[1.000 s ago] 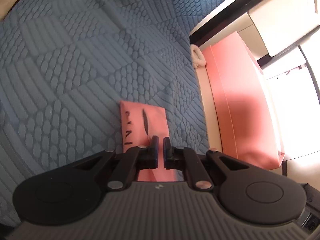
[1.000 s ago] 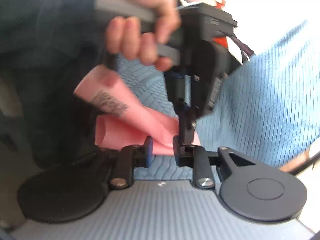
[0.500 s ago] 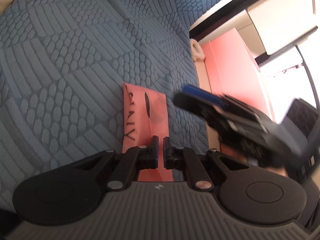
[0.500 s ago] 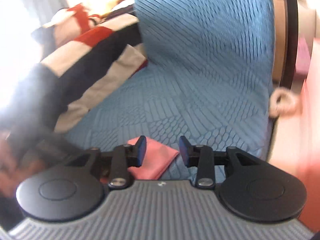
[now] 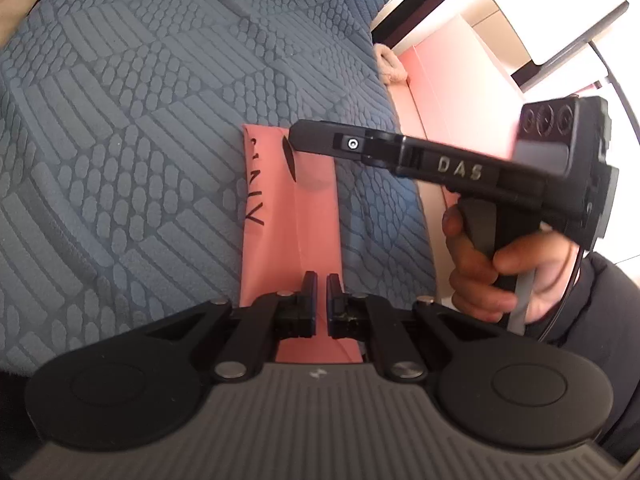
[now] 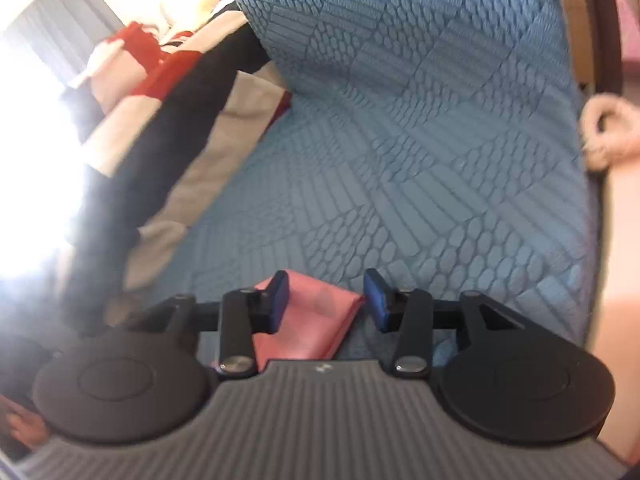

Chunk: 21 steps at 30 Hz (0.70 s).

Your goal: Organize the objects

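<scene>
Closest in, the left gripper (image 5: pixel 321 285) has its jaws shut to a narrow slit over the near end of the pink pouch (image 5: pixel 294 216). Whether the pads pinch the fabric or merely rest above it cannot be told from here. If they only rest on it, any pull from the other end would likely slide the pouch out from under them.

Just past that, the pouch lies flat on the blue quilted bedcover (image 5: pixel 132 128), running straight away from the left jaws, black lettering along its left edge.

Over its far end hangs the right gripper (image 6: pixel 326 294), held in the person's right hand (image 5: pixel 486 264). Its jaws are opening, and a corner of the pouch sits in the gap between them without either pad pressing on it. The risk, as I judge it, is that the jaws close on that corner alone: thin fabric would crumple or slip free. Closing too low could also catch the bedcover and drag it along with the pouch.

Farther beyond the right jaws, a cream fluffy item (image 6: pixel 608 136) lies at the bed's edge, well apart.
</scene>
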{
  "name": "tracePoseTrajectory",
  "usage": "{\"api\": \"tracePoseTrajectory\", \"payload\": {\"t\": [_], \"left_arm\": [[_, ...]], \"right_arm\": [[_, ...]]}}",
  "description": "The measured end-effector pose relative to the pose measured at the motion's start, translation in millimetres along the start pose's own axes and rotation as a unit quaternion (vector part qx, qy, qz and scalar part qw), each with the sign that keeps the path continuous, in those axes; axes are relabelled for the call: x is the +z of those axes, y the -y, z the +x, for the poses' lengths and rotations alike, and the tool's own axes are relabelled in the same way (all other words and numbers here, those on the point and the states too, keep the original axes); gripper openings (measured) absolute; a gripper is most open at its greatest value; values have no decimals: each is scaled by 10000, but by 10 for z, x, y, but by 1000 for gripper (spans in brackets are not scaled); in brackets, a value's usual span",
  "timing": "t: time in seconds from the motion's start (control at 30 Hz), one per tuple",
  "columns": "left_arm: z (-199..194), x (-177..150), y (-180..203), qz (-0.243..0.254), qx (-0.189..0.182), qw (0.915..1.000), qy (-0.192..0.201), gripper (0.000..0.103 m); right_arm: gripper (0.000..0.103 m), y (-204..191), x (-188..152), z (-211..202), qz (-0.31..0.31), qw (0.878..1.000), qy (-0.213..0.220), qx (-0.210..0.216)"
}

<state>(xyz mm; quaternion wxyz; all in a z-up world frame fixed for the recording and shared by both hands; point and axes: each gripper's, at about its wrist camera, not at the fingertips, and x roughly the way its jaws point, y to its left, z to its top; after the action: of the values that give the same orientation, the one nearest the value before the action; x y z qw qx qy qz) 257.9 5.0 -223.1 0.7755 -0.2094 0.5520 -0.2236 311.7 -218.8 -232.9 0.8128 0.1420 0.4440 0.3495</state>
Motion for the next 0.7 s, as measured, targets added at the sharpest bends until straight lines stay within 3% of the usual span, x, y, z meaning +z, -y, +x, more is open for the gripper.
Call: {"api": "tracePoseTrajectory", "payload": {"t": [0.3,0.53,0.7], "left_arm": [[-48,-33,-123,-255,-195,9995,-48,8],[-44,-36,-113,-237,-183,9995,-31,8],[-23,-16,-114,-244,-183,9995,-24,8]], "right_arm": [[47,267,26,-29,1278,9874,-122,928],[47,134,-58,5,1090,9850,-489,1244],[44,-13,-77,69,825,9896,-578,1030]]}}
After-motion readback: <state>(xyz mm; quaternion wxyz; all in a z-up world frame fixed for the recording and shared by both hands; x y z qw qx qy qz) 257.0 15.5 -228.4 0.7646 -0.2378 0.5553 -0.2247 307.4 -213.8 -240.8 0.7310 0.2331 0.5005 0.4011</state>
